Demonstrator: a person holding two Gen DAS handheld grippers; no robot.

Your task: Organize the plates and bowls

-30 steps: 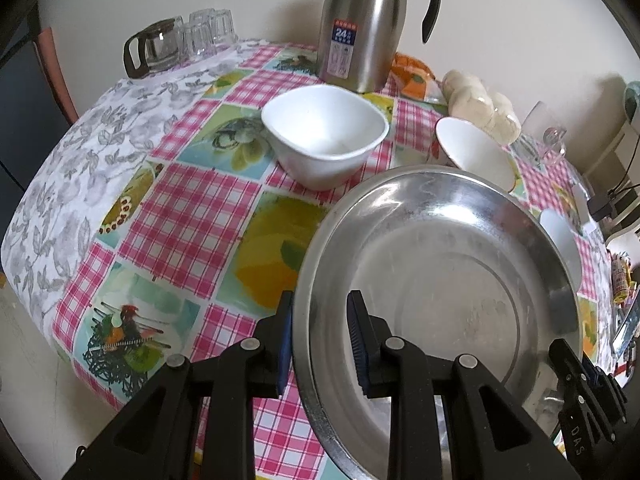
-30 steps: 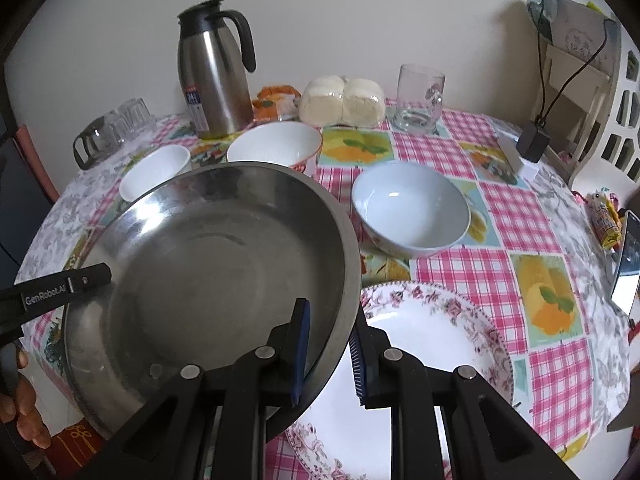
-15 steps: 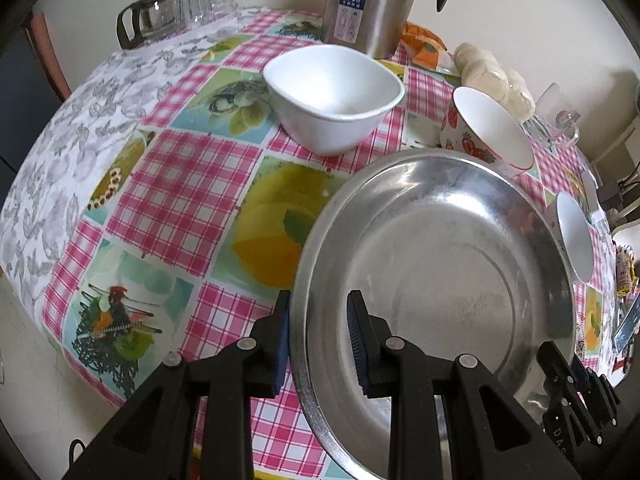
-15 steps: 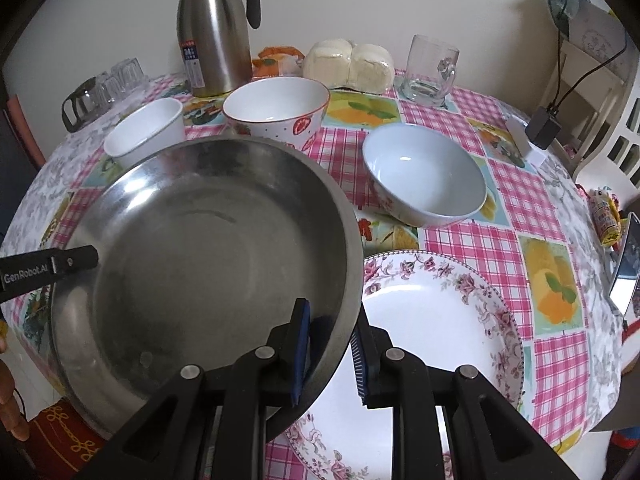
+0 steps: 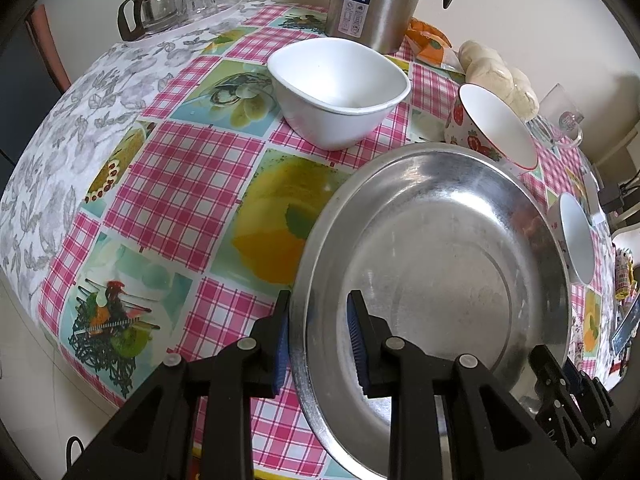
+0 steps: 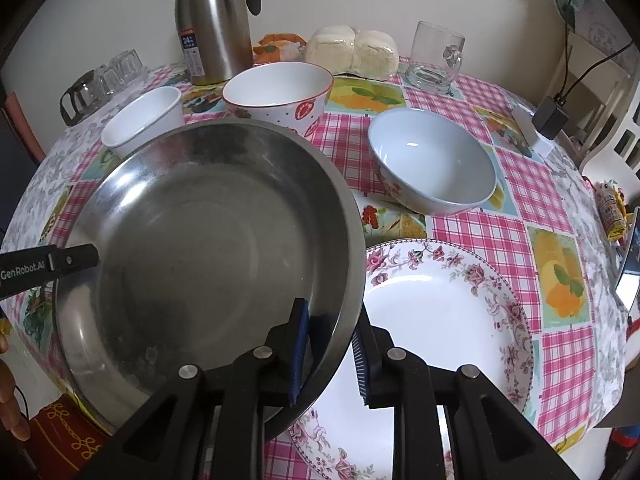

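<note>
A wide, shallow steel plate [image 6: 208, 248], dull and scuffed, is held above the checked tablecloth [image 5: 180, 176], left gripper [image 5: 318, 338] and right gripper [image 6: 328, 350] each clamped on opposite rims. Its right edge overhangs a floral china plate [image 6: 444, 320]; three bowls crowd the far side.

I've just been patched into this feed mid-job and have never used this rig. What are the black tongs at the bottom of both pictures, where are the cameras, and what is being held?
The tongs are two-finger grippers that a person holds, one per hand, each carrying a fisheye camera looking along its fingers. The left gripper and right gripper each clamp opposite rims of one large round stainless-steel plate, partly overlapping a floral-rimmed white plate. On the checked tablecloth stand a white squarish bowl, a strawberry-patterned bowl, a pale blue bowl and a steel thermos jug.
</note>
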